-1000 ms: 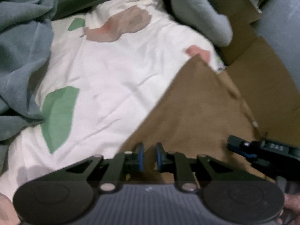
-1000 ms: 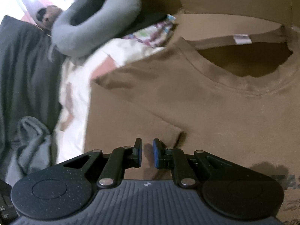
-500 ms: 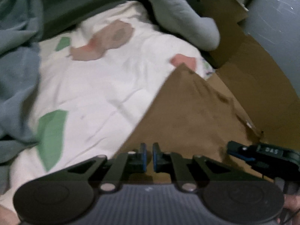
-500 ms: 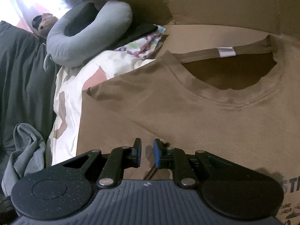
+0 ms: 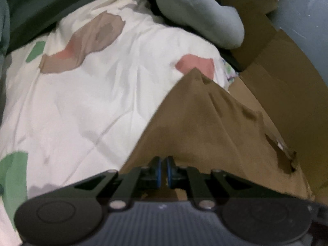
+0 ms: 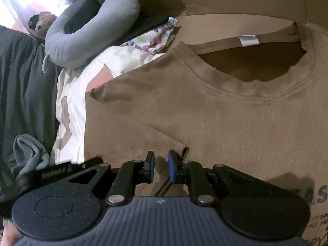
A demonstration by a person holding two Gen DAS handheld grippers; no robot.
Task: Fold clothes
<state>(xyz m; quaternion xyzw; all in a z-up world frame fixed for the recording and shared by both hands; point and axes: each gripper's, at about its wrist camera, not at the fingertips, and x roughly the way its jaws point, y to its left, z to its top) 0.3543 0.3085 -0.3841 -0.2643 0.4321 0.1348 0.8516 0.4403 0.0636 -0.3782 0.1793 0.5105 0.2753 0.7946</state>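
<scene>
The brown shirt (image 6: pixel 215 112) runs off the right wrist view at 3 and 5 o'clock, its print (image 6: pixel 318 209) cut mid-word. At 10 o'clock a small toy (image 6: pixel 42 25), perhaps a bear, is half hidden behind the grey pillow (image 6: pixel 92 32).

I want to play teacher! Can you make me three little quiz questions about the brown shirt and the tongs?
1. True or false: the left tongs are pinched almost shut on the brown shirt.
2. What colour is the label inside the shirt's collar?
3. The right tongs are: A) open above the shirt, B) shut on the grey pillow, C) hidden.

Key: 1 true; 2 white; 3 A.
</scene>
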